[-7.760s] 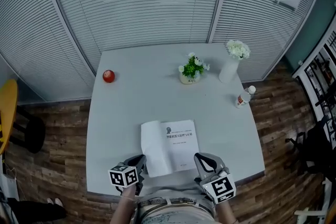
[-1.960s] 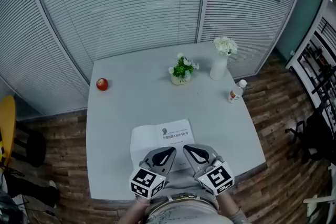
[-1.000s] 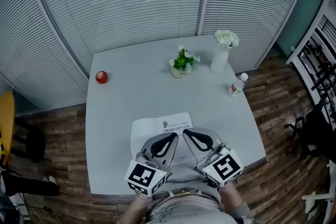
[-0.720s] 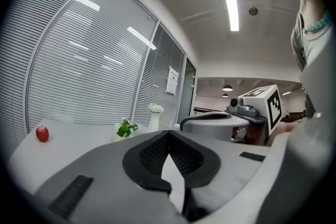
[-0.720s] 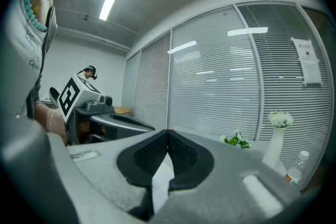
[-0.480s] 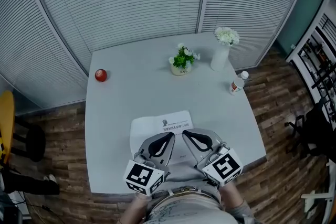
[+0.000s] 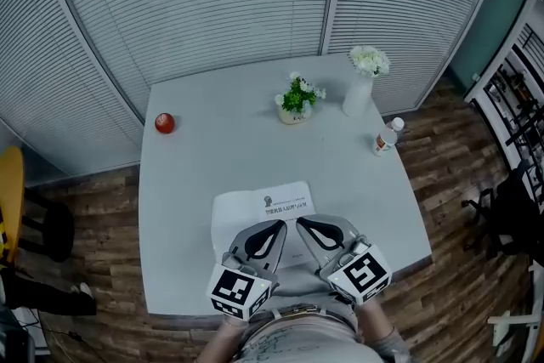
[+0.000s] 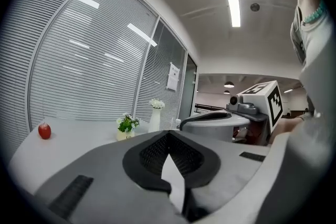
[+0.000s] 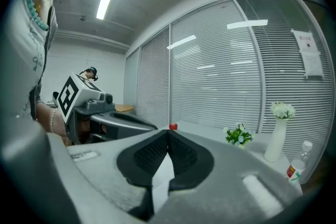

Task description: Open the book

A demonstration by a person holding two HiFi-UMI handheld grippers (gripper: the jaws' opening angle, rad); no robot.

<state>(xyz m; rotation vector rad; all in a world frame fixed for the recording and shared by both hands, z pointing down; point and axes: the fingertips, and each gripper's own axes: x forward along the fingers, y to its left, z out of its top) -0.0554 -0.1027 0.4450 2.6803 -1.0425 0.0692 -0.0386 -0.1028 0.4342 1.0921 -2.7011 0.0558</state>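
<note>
The book point(image 7: 255, 207) lies open and flat on the grey table point(image 7: 204, 157), near its front edge, with a blank left page and a printed right page. My left gripper point(image 7: 281, 224) and right gripper point(image 7: 298, 223) hover side by side over the book's near half, tips almost touching each other. Both are shut, with nothing seen between their fingers. In the left gripper view the closed tip point(image 8: 169, 134) points across the table, and the right gripper point(image 8: 220, 120) shows beside it. In the right gripper view the jaws likewise meet at the tip point(image 9: 169, 131).
A red apple point(image 7: 165, 122) sits at the table's far left. A small potted plant point(image 7: 297, 100), a white vase of flowers point(image 7: 363, 81) and a bottle point(image 7: 384, 136) stand at the far right. Slatted blinds wall the back, and a yellow chair point(image 7: 8, 200) is at the left.
Since the earliest frame both grippers have come in from the book's near corners to its middle, and the left page lies flat. Over the last second they hold still.
</note>
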